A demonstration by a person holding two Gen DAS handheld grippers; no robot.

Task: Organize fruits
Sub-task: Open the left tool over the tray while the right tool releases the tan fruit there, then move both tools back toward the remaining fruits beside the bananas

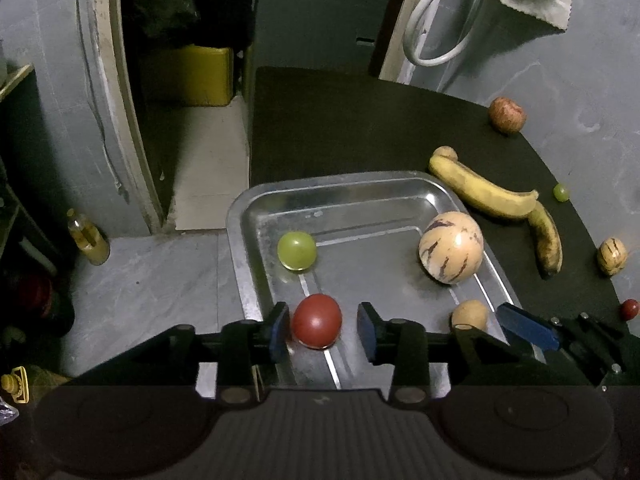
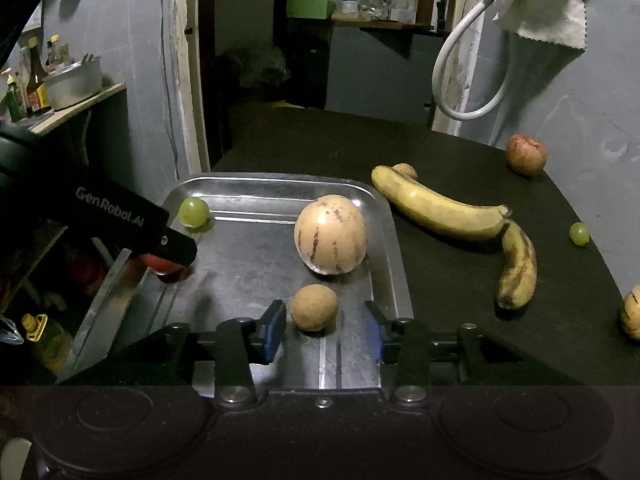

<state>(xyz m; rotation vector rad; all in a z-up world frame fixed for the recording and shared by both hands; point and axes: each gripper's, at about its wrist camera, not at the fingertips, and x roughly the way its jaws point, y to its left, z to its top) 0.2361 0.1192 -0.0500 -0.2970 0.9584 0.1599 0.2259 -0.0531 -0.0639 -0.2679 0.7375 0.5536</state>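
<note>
A metal tray (image 1: 256, 216) (image 2: 384, 208) lies on the black table. In it are a green grape (image 1: 297, 250) (image 2: 193, 212), a large striped melon (image 1: 451, 246) (image 2: 330, 234), a small brown fruit (image 1: 470, 314) (image 2: 313, 307) and a red fruit (image 1: 317, 321) (image 2: 162, 266). My left gripper (image 1: 323, 330) is open around the red fruit, with gaps on both sides. My right gripper (image 2: 326, 330) is open around the brown fruit, not touching it. On the table lie two bananas (image 1: 482, 192) (image 2: 436, 208), an apple (image 1: 506, 115) (image 2: 525, 154), a second grape (image 1: 561, 192) (image 2: 579, 233) and a small striped fruit (image 1: 612, 256) (image 2: 632, 312).
A small red fruit (image 1: 629, 309) sits near the table's right edge. Another small brown fruit (image 2: 405, 170) lies behind the long banana. The floor drops off left of the tray, with a bottle (image 1: 86, 238) there. A wall and white hose (image 2: 460, 76) stand behind the table.
</note>
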